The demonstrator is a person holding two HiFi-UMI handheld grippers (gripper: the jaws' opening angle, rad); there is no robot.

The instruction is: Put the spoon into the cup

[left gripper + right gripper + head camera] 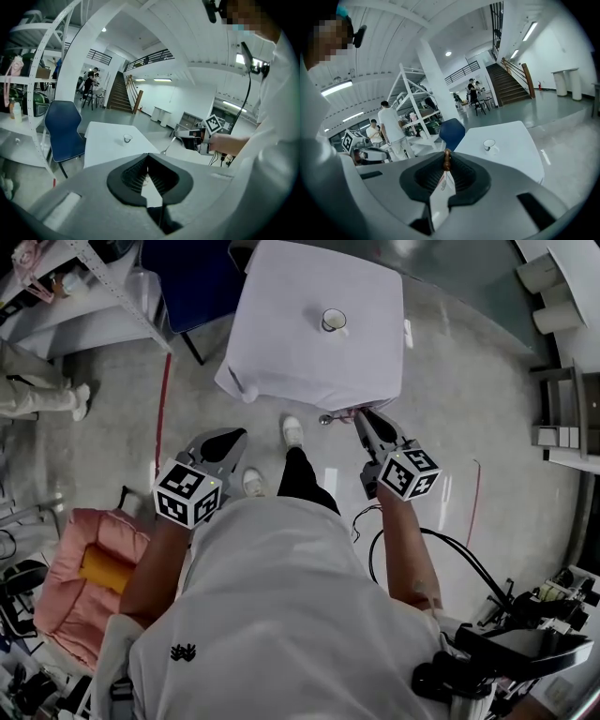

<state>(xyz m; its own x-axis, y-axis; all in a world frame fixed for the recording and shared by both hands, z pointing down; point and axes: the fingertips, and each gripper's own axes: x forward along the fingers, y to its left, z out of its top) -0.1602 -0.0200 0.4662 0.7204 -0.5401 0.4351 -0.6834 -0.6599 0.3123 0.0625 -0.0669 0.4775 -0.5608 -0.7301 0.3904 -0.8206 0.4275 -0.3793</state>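
A small white cup (333,321) stands on the table with the white cloth (281,343), ahead of me. My right gripper (359,414) hangs short of the table's near edge, shut on a spoon (330,417) whose bowl sticks out to the left. In the right gripper view the spoon's brown handle end (446,159) pokes up between the closed jaws of the right gripper (446,164), with the cup (489,144) farther off. My left gripper (239,434) is shut and empty, left of my legs. The left gripper view shows the cup (127,138) and the spoon (168,146).
A blue chair (192,277) stands at the table's far left corner, beside a white shelf rack (103,282). A pink padded seat (80,568) sits at the lower left. Cables and camera gear (506,634) lie at the lower right. People stand by the rack (389,124).
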